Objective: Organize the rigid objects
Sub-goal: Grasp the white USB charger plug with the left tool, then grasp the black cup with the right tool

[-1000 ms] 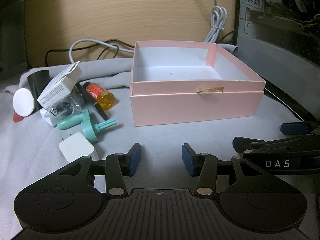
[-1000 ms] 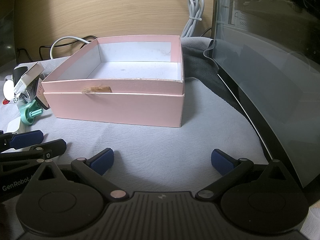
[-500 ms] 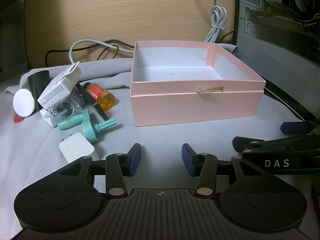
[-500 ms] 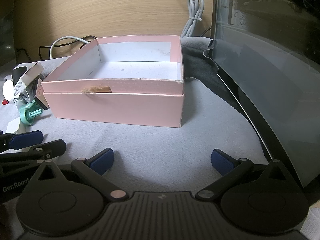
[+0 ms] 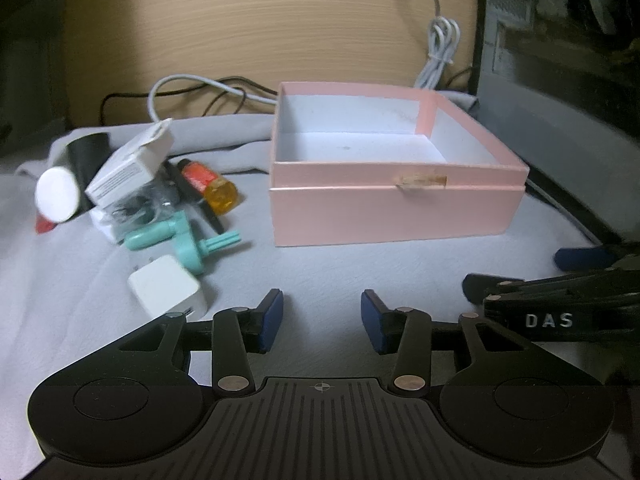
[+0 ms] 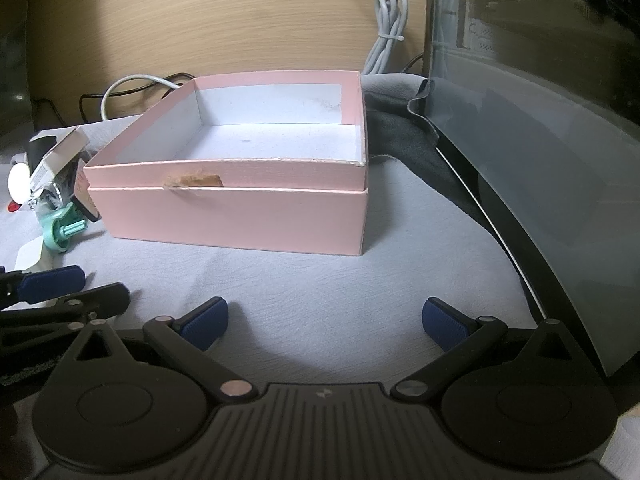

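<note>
Here, the left gripper (image 5: 322, 322) hangs low over the grey cloth (image 5: 340, 276) with its blue-padded fingers partly apart and nothing between them. The right gripper (image 6: 324, 324) sits just beside it, spread wide and likewise holding nothing; in the left wrist view its fingers reach in at 3 o'clock.

The pink box (image 5: 396, 212) stands open-topped on the cloth at 12 o'clock from both grippers, white inside, with a scrap of brown tape (image 5: 420, 181) on its near rim. Nothing shows on the visible part of its floor.

The loose objects lie in a heap at about 10 o'clock from the left gripper, just beside the box's left wall. Nearest is a white charger cube (image 5: 166, 290), almost touching the left gripper's left finger. Beyond it lies a teal plastic tool (image 5: 188, 244) on its side. Further back, an amber bottle with a red label (image 5: 210, 186) lies with its base towards the camera, next to a thin black pen-like stick (image 5: 198, 200). A white carton (image 5: 128, 170) rests tilted on top of a clear bag of small parts (image 5: 138, 210). At the heap's far left lies a black cylinder with a white end (image 5: 68, 178), and a small red piece (image 5: 42, 224) peeks out under it.

White and black cables (image 5: 200, 88) trail along the wooden wall (image 5: 260, 32) behind.
</note>
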Motion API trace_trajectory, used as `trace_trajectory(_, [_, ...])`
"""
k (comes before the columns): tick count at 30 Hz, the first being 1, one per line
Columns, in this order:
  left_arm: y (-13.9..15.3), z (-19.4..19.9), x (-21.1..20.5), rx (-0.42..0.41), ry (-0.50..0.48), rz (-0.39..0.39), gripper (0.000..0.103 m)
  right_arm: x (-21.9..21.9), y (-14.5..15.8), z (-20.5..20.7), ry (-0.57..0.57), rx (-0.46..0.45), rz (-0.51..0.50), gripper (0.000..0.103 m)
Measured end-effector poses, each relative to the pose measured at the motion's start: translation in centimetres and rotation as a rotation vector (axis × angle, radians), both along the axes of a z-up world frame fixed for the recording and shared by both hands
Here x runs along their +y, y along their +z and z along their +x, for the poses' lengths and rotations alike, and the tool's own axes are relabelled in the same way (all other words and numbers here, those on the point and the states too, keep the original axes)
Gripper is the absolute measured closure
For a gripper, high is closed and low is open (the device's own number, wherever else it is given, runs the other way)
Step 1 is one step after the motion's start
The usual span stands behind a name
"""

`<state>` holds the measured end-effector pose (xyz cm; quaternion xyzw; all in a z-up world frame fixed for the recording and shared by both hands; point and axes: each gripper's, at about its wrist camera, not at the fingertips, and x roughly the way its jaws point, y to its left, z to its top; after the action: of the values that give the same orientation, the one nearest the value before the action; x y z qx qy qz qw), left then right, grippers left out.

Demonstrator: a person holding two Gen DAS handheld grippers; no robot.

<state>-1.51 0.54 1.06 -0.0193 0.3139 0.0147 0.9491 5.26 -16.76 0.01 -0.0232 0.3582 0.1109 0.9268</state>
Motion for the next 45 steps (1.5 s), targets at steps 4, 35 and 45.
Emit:
trace_trajectory(4, [2.4, -2.1, 2.2, -0.071, 0.103, 0.009, 0.054, -0.1, 0.5, 0.8, 0.038, 0.061, -0.013, 0.000])
trace_trajectory(35, [-0.1, 2.9, 7.9, 0.079, 0.181, -0.018, 0.054, 1.4, 1.8, 0.1, 0.176, -0.022, -0.157, 0.008])
trace_trajectory(45, [2.4, -3.0, 12.7, 0.022, 0.210, -0.114, 0.066, 11.6, 9.9, 0.0, 0.476, -0.193, -0.074, 0.008])
